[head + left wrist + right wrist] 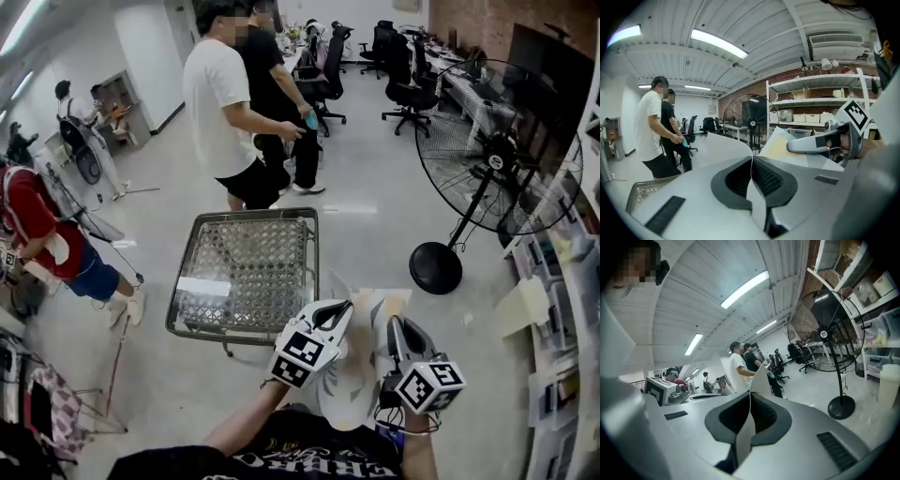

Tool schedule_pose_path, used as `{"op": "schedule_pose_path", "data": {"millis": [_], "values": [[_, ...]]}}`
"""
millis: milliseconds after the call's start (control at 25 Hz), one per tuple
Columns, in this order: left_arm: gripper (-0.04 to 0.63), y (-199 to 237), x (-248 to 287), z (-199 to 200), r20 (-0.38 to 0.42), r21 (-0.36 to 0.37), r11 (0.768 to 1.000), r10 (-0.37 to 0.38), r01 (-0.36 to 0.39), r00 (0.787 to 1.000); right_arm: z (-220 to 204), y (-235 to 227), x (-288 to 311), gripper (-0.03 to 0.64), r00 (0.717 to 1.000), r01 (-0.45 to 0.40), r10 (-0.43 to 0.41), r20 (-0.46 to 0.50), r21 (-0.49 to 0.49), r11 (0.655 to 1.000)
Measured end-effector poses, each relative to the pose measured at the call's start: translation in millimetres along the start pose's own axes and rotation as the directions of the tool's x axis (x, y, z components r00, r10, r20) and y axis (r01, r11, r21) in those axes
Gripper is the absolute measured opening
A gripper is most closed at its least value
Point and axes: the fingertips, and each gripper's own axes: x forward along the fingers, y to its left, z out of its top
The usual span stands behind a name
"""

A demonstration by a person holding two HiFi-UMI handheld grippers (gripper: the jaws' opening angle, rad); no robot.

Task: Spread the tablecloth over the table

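Most of the tablecloth lies hidden behind the left hand-held gripper and the right hand-held gripper, its full extent untellable, and the legs of the worktop are largely hidden beneath its top.

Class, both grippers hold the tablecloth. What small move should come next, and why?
Probably carry the tablecloth forward over the table: the left gripper and right gripper are shut on its edge, yet the mesh top ahead lies uncovered.
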Motion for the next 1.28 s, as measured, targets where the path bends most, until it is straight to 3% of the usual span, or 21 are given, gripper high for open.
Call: {"op": "schedule_pose_path", "data": {"millis": [480, 680, 960, 1280], "values": [[0.020, 27, 48, 32, 0.011, -0.010, 0.999, 0.039, -0.038, 0.999, 31, -49, 29, 0.017, 1.000, -0.015, 0.015, 0.017, 0.015, 1.000], [0.020, 62, 60, 48, 0.053, 0.015, 0.998, 0.062, -0.063, 0.997, 57, -38, 54, 0.017, 0.999, -0.018, 0.019, 0.049, -0.023, 1.000], [0.020, 138, 66, 73, 0.128, 0.062, 0.996, 0.056, -0.064, 0.990, 73, -27, 117, 0.017, 0.996, 0.047, -0.040, 0.080, -0.095, 0.994], [0.020, 273, 56, 86, 0.171, 0.073, 0.997, 0.009, -0.022, 0.985, 100, 17, 224, 0.017, 0.980, 0.167, -0.147, 0.130, -0.158, 0.973]]}}
